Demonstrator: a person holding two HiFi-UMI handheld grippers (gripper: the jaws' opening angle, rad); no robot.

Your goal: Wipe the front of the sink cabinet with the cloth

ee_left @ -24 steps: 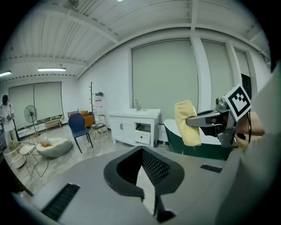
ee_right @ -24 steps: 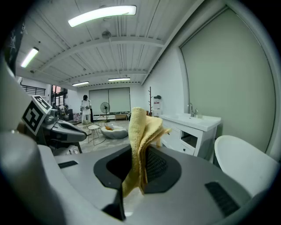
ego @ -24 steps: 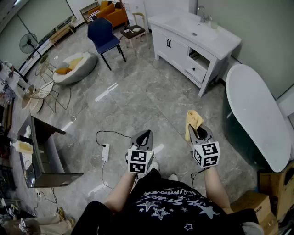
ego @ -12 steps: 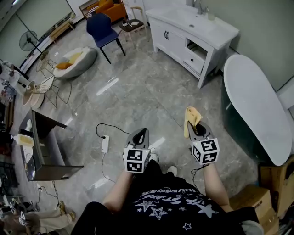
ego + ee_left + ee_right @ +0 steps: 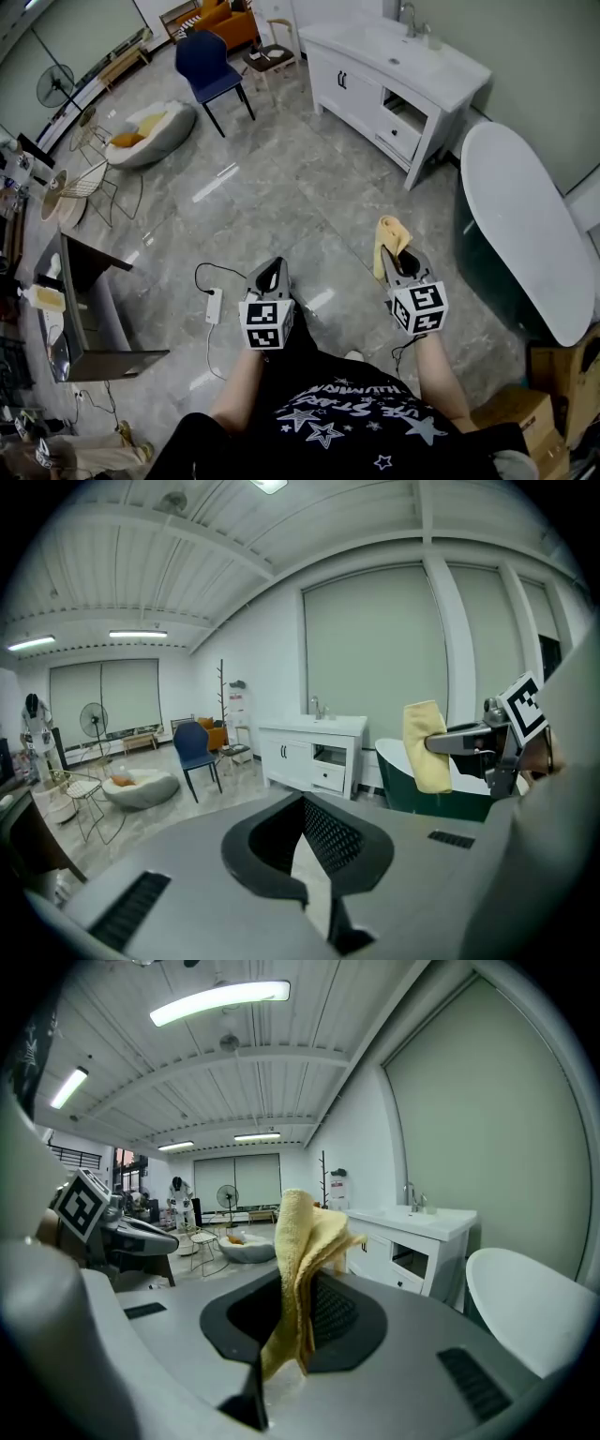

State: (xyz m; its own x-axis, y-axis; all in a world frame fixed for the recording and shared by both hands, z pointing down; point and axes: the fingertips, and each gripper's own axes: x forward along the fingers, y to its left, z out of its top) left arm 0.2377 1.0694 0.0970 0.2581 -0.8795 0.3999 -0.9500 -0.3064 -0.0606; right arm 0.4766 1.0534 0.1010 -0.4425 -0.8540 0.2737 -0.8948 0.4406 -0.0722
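Plainly, we are in the approach: the wiping has not begun. On the left, our left hand-held gripper (image 5: pixel 270 274) hangs over the floor (image 5: pixel 281 187) with its jaws a little apart and nothing between them. To its right, the right hand-held gripper (image 5: pixel 399 266) is clamped on the yellow cloth (image 5: pixel 388 240), which stands up out of the jaws in loose folds. The white sink cabinet (image 5: pixel 361 98) stands well apart from both, ahead and to the right, beside the bathtub (image 5: pixel 516 216). We judge that the next move calls for walking closer, then pressing the cloth flat to the cabinet's front. We count two hand-held grippers, one cloth, one sink cabinet and one bathtub.
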